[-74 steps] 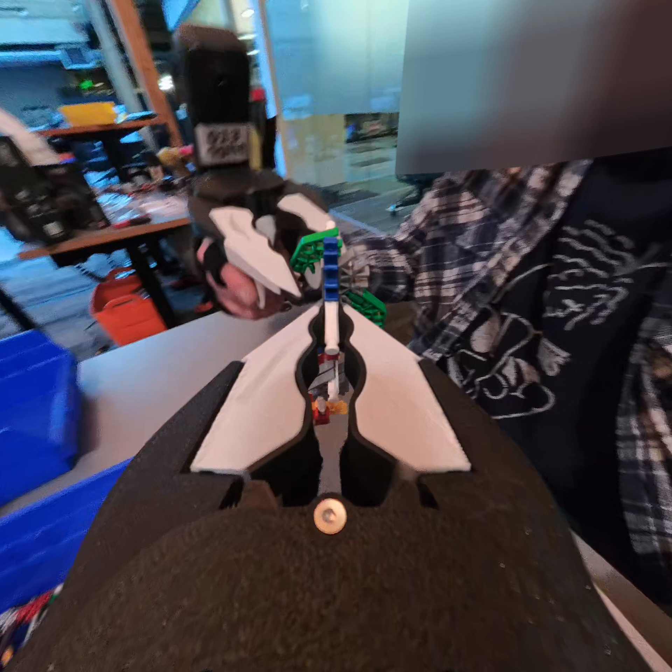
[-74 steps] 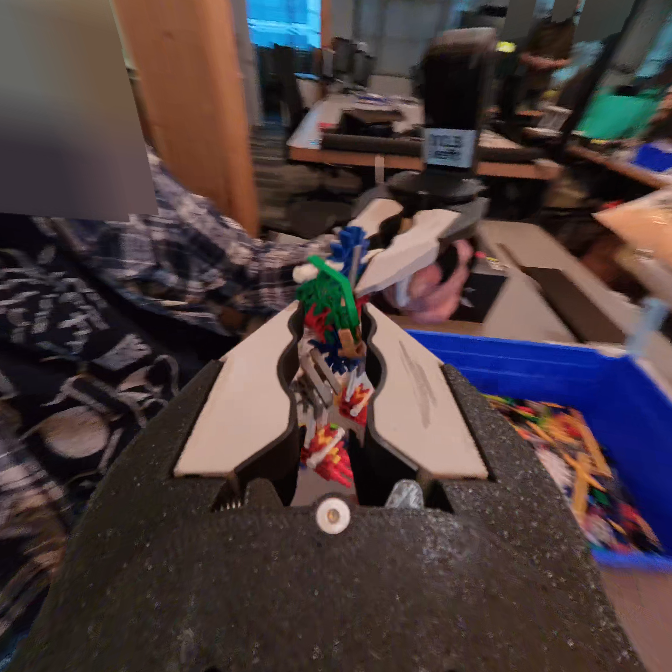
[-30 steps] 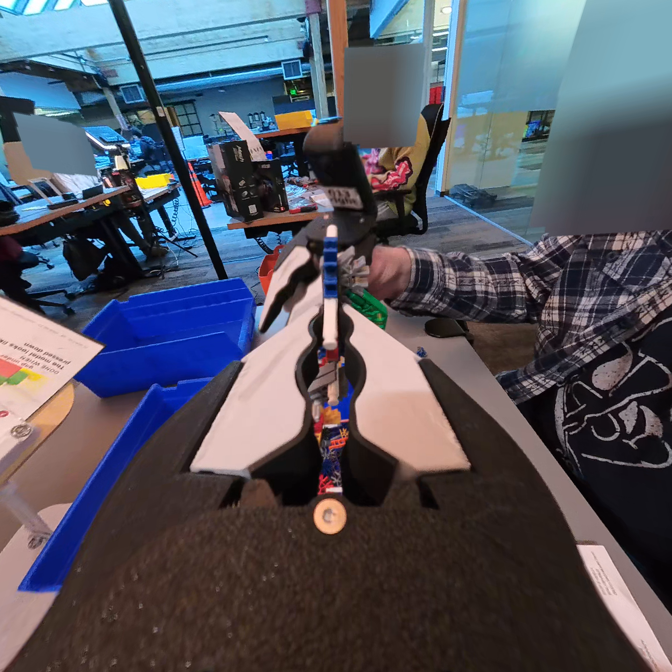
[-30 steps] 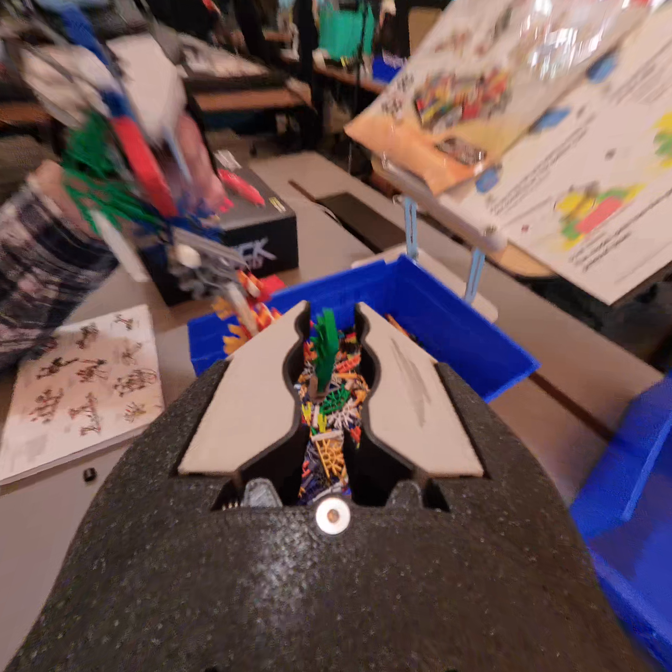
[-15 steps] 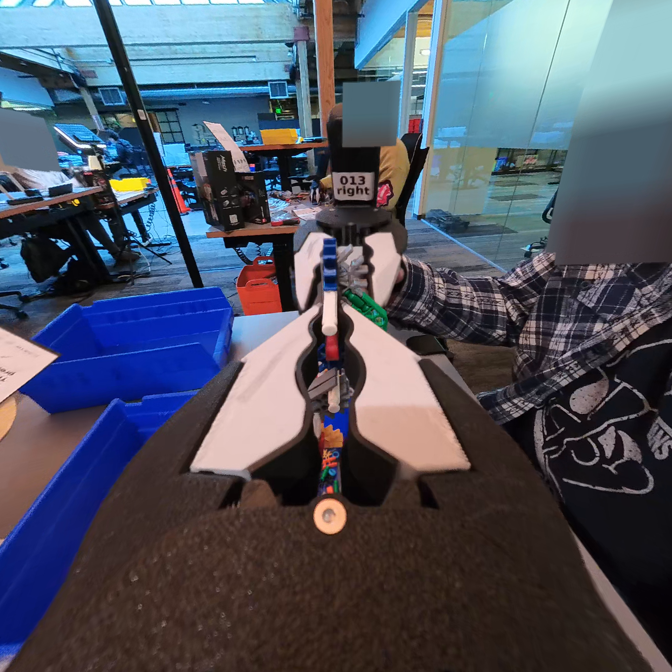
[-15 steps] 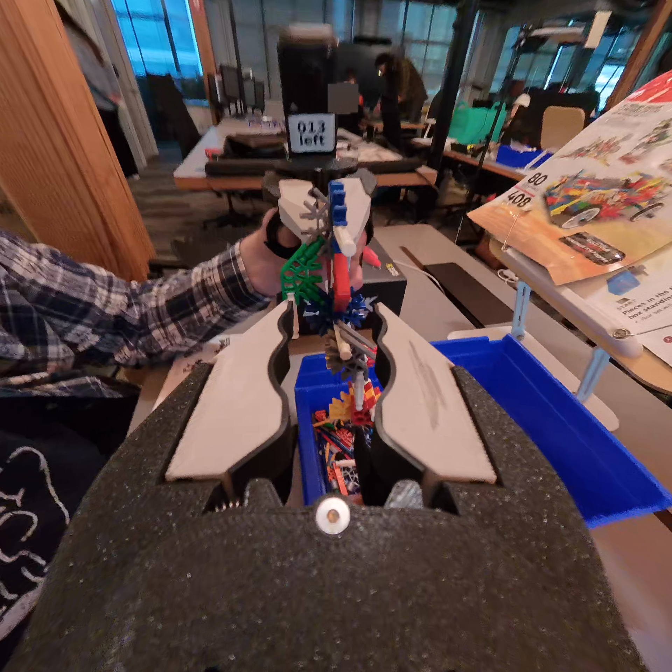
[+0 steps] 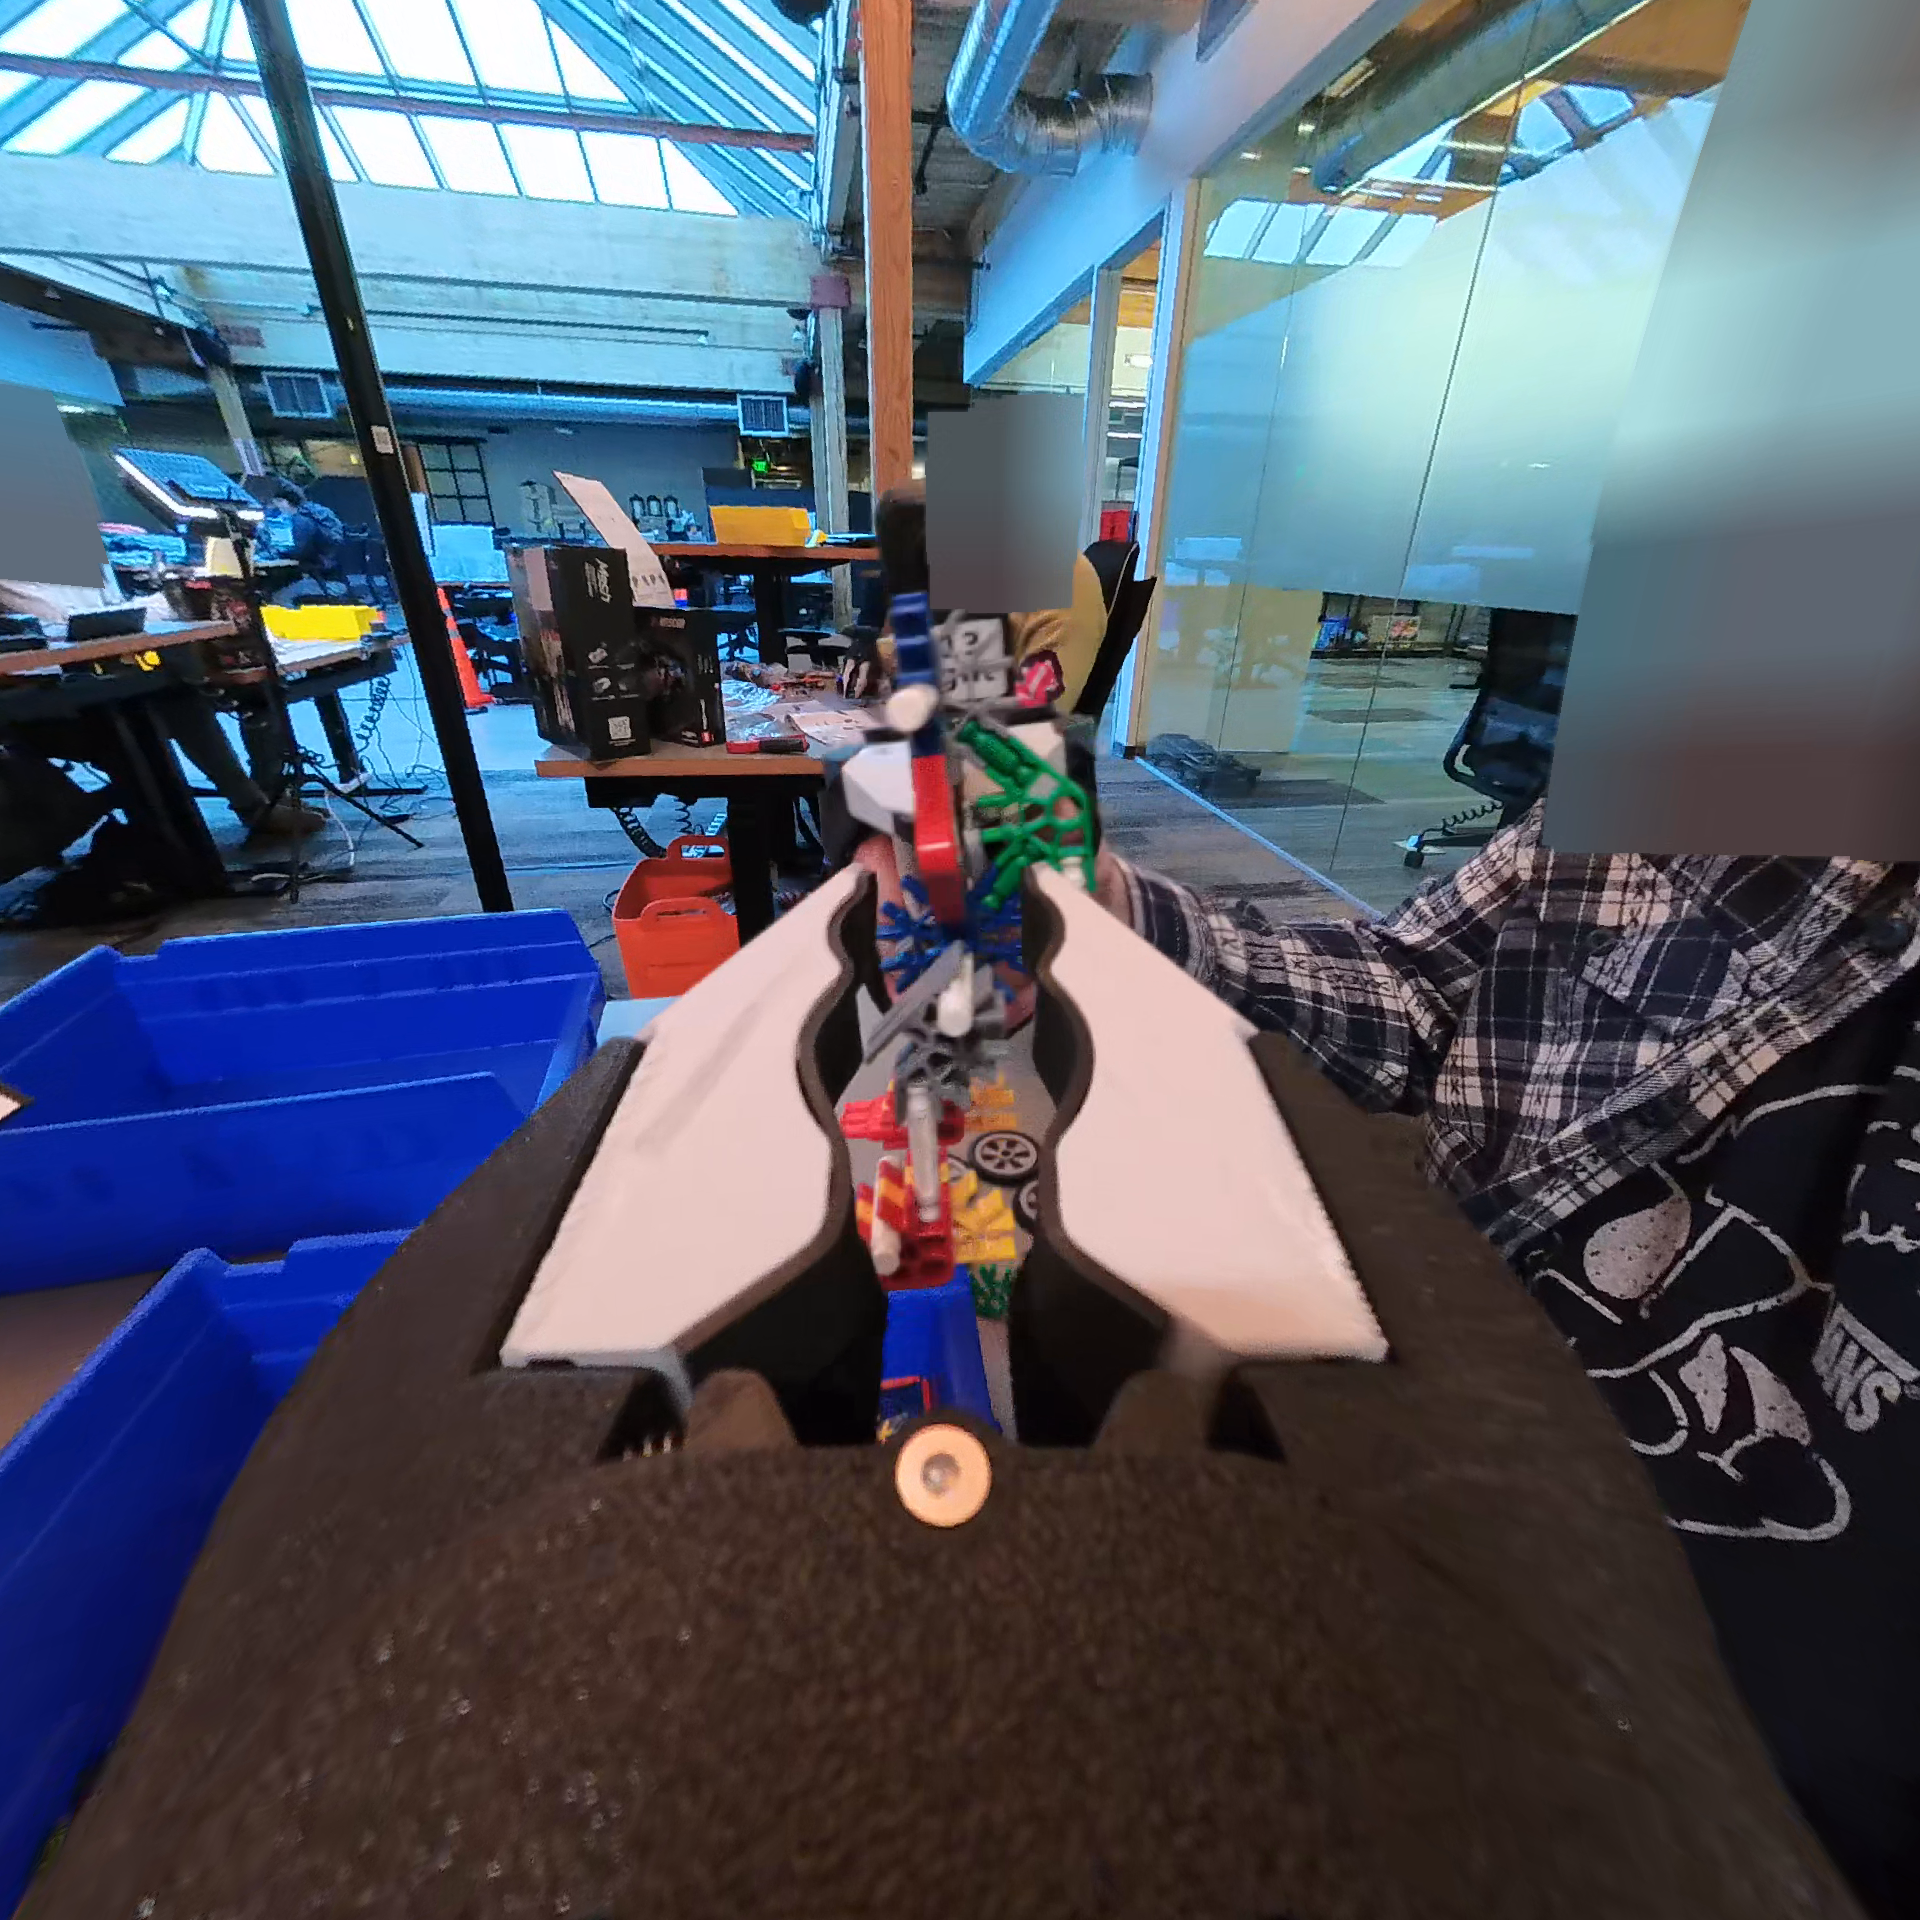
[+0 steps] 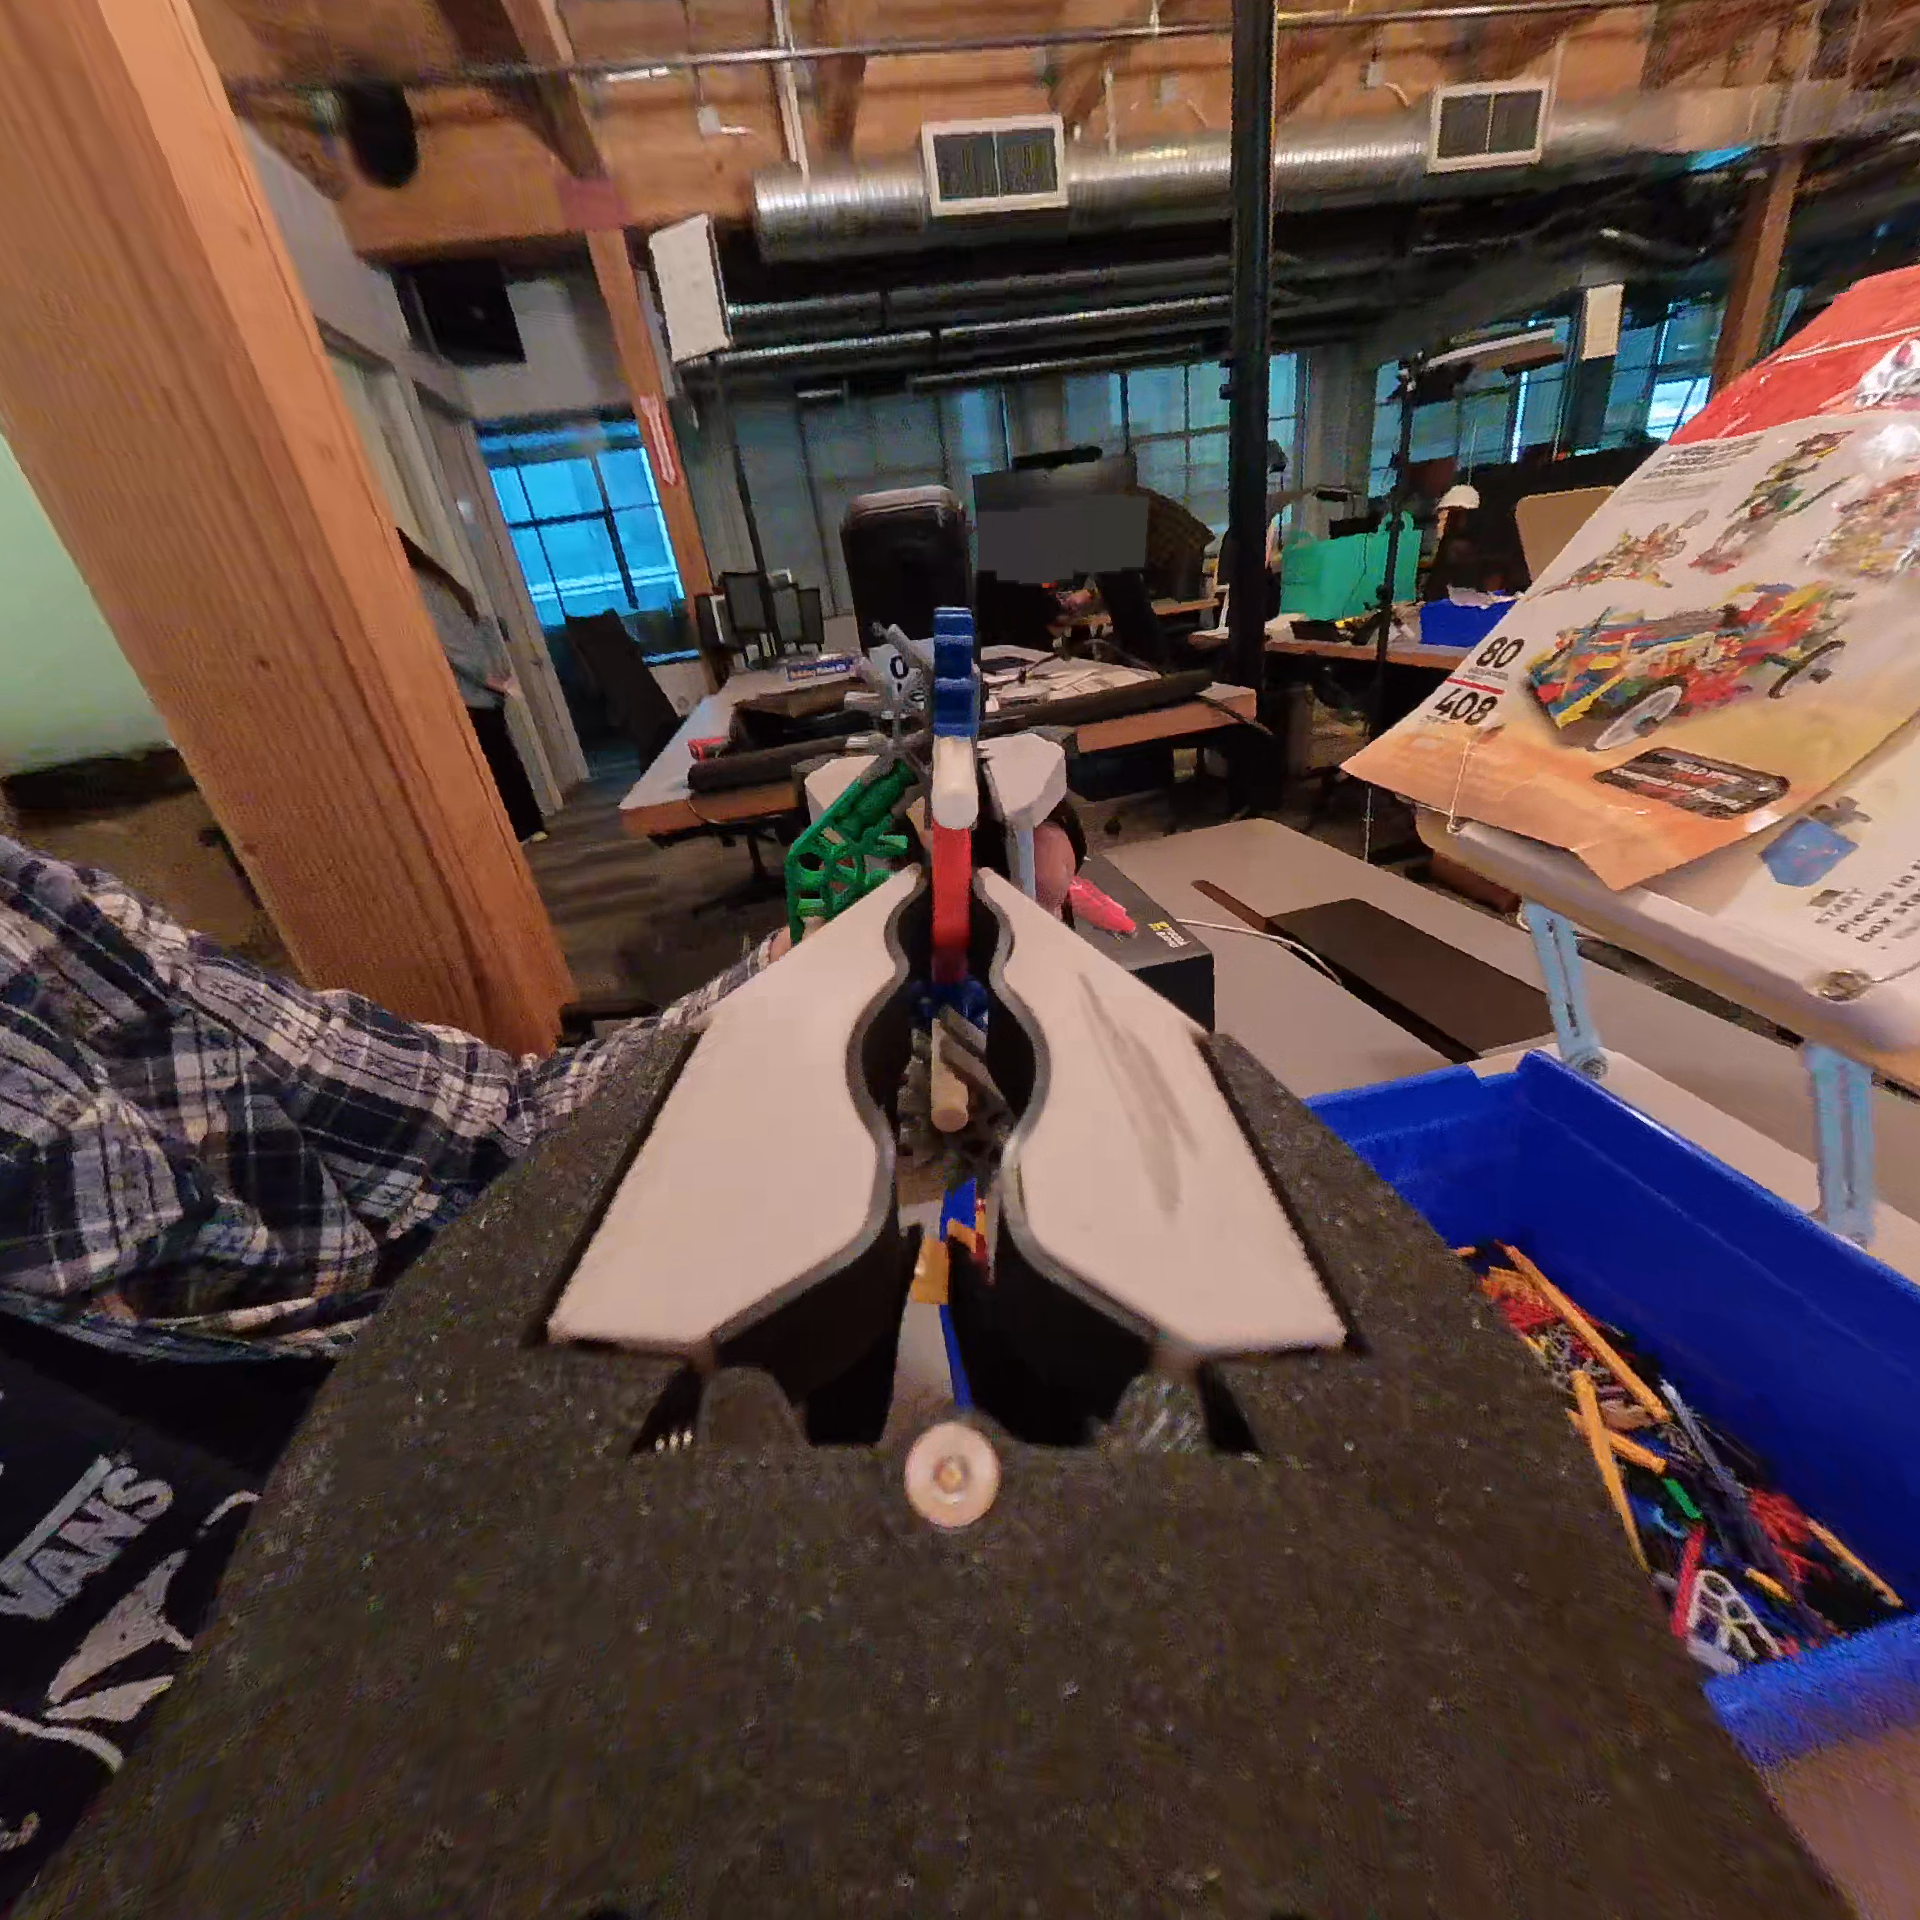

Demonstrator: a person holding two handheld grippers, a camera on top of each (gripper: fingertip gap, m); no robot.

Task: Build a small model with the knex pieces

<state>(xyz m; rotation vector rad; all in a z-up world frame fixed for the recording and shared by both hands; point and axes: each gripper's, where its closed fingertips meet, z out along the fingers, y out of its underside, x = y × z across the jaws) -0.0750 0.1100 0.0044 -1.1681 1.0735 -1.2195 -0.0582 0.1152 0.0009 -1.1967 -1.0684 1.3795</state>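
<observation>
A toy model of snapped-together plastic rods and connectors (image 7: 940, 1039) is held up in the air between my two grippers. It has a red and white rod with a blue top, a green lattice piece (image 7: 1029, 810), blue and grey connectors, and red and yellow pieces at the bottom. My left gripper (image 7: 951, 883) is open, with a finger on each side of the model and a clear gap. My right gripper (image 8: 951, 883) is shut on the model's red rod (image 8: 951, 842). It faces the left gripper (image 8: 930, 784), whose white fingers stand apart just behind the rod.
Two blue bins (image 7: 260, 1091) stand on the left of the table. Another blue bin (image 8: 1662, 1195) at the right holds several loose pieces. A printed sheet on a tilted stand (image 8: 1714, 675) overhangs it. A wheel and loose pieces (image 7: 1003, 1153) lie below. A person's plaid sleeve (image 7: 1455, 1018) is close by.
Half a second ago my left gripper was shut on the model and my right was open around it. Now the right has shut on the red rod and the left has opened.
</observation>
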